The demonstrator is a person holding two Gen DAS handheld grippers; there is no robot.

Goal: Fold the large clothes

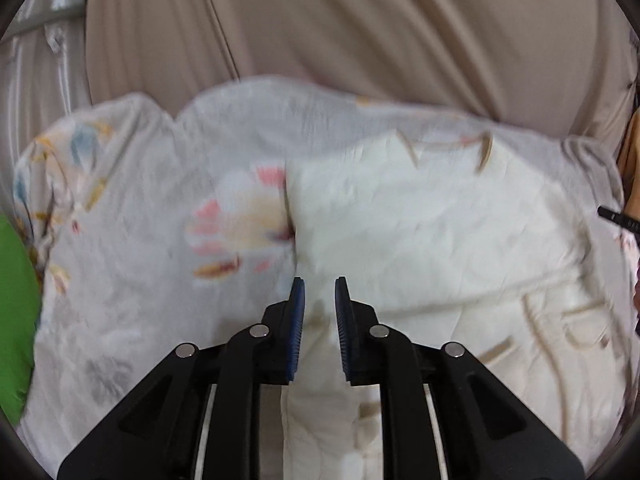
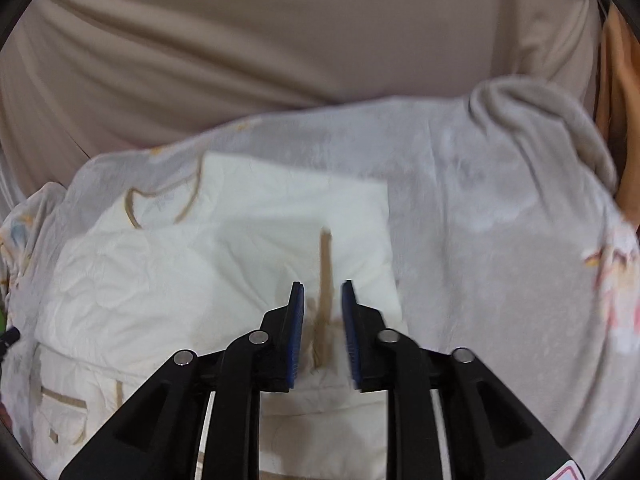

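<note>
A cream white garment with tan trim (image 1: 420,232) lies partly folded on a floral bedsheet (image 1: 132,216); in the right wrist view it (image 2: 208,264) fills the middle and left. My left gripper (image 1: 320,284) is over the garment's left edge, jaws a narrow gap apart with cloth showing between them. My right gripper (image 2: 322,286) is over the garment's right part, jaws a narrow gap apart around a tan stripe (image 2: 325,280). Whether either pinches cloth is unclear.
A beige curtain (image 1: 360,20) hangs behind the bed. A green object (image 1: 16,320) sits at the left edge. A grey rumpled blanket (image 2: 552,128) lies at the sheet's far right. The other gripper's black tip (image 1: 618,218) shows at the right edge.
</note>
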